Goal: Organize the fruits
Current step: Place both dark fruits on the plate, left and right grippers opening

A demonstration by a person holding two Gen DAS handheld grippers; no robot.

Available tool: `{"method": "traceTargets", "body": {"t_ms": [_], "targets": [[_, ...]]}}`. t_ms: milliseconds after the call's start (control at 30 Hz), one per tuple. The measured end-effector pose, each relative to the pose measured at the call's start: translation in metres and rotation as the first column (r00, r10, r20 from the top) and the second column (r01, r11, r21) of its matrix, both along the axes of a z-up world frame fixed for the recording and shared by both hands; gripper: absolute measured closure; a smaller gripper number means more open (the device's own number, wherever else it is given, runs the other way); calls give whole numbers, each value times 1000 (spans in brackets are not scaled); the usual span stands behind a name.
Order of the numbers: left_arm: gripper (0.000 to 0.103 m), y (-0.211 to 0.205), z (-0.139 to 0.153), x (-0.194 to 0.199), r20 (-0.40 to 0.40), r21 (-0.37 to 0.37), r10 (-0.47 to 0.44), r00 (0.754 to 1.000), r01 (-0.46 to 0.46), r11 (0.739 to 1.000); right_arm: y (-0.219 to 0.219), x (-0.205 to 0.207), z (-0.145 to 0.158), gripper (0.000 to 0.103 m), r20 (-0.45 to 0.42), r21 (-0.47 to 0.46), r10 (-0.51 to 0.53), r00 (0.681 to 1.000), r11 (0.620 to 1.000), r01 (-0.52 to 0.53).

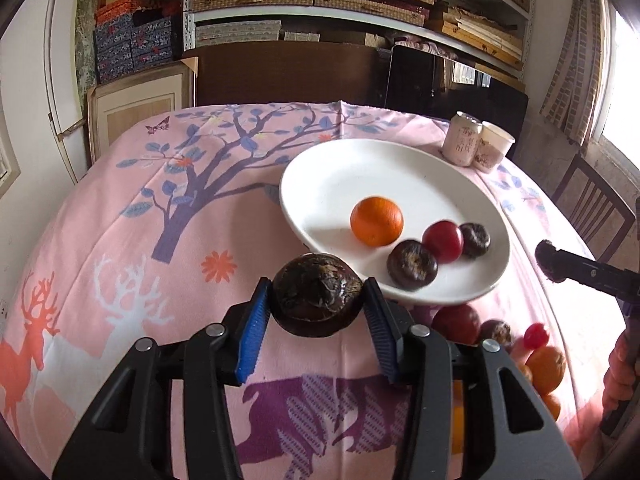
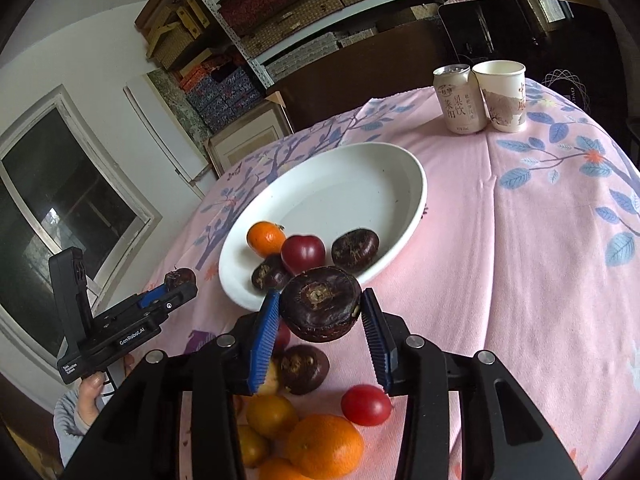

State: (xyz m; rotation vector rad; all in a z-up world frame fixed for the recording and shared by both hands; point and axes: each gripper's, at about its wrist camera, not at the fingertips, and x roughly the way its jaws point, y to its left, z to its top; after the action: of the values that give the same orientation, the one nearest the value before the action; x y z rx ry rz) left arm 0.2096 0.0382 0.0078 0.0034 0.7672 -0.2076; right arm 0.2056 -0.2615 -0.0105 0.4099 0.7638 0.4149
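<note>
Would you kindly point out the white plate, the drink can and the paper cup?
white plate (image 1: pixel 340 176): left wrist view, bare inner surface.
drink can (image 2: pixel 458 100): right wrist view, printed side.
paper cup (image 2: pixel 504 96): right wrist view, outer wall.

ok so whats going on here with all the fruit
A person is moving fruit onto the white plate with two handheld grippers. The left gripper and the right gripper each clamp a dark water chestnut. The plate already holds an orange, a red fruit and two water chestnuts; more fruit lies on the pink tablecloth.

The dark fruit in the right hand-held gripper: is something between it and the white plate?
Nothing visible blocks it. The dark fruit in the right hand-held gripper hangs just before the white plate rim, whose far half is bare.
</note>
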Motion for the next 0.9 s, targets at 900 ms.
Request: {"method": "traceTargets", "body": {"t_ms": [900], "targets": [[20, -13, -12, -20, 13, 7, -42, 999, 42, 999, -9, 2, -9, 24, 25, -7, -132, 991, 991, 132]]}}
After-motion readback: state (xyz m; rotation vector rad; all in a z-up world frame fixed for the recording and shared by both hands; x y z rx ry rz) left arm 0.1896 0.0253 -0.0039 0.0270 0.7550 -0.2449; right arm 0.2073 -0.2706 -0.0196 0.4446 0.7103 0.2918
